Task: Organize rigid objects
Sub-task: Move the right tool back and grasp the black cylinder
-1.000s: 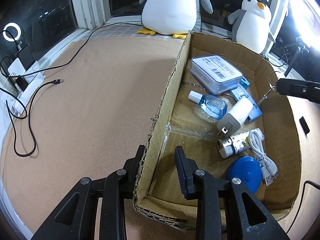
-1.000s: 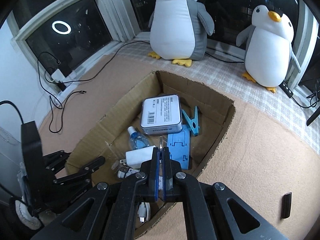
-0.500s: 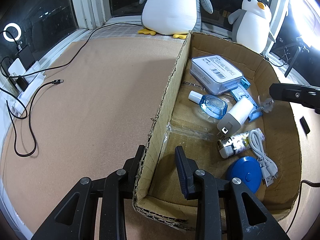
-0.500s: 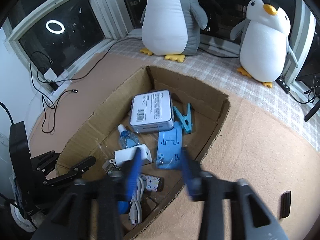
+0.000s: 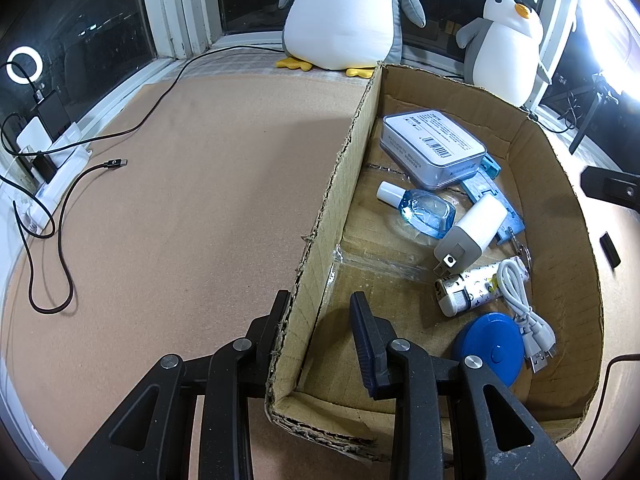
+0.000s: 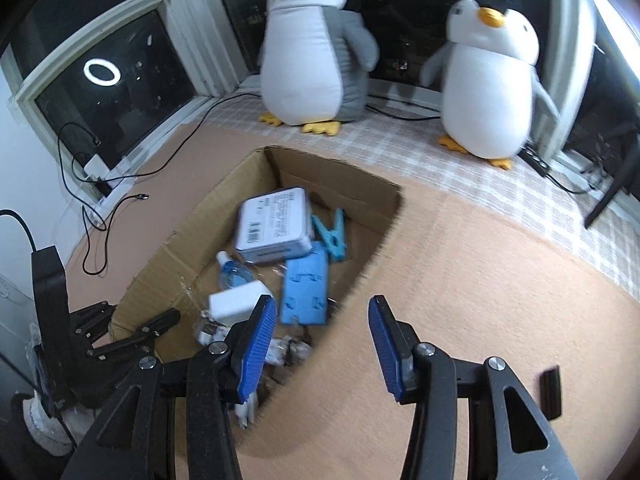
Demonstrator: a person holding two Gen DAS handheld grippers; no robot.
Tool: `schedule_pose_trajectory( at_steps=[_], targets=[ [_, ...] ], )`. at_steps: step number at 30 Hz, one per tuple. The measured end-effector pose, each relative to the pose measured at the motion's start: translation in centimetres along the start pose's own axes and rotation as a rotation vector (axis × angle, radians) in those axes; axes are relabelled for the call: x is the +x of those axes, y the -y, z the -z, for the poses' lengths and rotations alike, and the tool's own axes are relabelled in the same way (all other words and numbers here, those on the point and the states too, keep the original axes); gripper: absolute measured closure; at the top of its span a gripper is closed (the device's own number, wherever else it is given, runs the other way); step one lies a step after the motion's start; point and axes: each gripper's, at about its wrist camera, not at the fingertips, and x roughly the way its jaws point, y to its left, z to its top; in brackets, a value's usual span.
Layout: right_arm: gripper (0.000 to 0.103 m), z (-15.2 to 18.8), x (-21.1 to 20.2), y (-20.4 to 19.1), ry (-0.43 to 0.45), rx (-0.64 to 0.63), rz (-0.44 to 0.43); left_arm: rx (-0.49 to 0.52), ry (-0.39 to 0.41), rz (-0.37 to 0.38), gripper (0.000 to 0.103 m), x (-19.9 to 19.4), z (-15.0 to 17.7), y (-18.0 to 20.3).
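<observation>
**Q:** Cork-brown desk [image 5: 180, 208] under dark windows: which hazards lie nearest the cameras?

**A:** Nearest, the left claw [image 5: 320, 320] straddles the cardboard box [image 5: 332, 200] wall, its fingers apart, one outside, one inside. It steadies rather than clamps, so a knock could slide the box. The right claw [image 6: 322, 336] hangs spread and empty above the box's near rim; that view is blurred, so its clearance cannot be judged.

**Q:** And inside the box?

**A:** The task's things lie crowded together: blue disc [image 5: 490, 350] and white cable [image 5: 524, 308] nearest, then a patterned tube [image 5: 476, 286], white charger [image 5: 470, 234], blue bottle [image 5: 426, 212], and farthest the white case [image 5: 432, 144]. The cable drapes over the tube and may snag anything lifted past it. A small keyring [image 5: 520, 246] beside the charger is easily lost.

**Q:** Beyond?

**A:** A black block [image 6: 551, 392] rests outside on the desk, apparently still unsorted. Two plush penguins [image 6: 316, 44] stand on the sill.
</observation>
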Motion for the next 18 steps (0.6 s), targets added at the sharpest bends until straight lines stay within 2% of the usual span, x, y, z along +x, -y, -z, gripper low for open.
schedule_pose_trajectory(
  at_steps=[10,18],
  targets=[
    [0.059,2.6,-2.8,7.3,0.003,0.099,0.095,0.0,0.0,-0.001,0.071,0.0,0.0,0.0],
    [0.059,4.8,-3.3,13.8,-0.043,0.157,0.204,0.0,-0.001,-0.001,0.071,0.0,0.0,0.0]
  ],
)
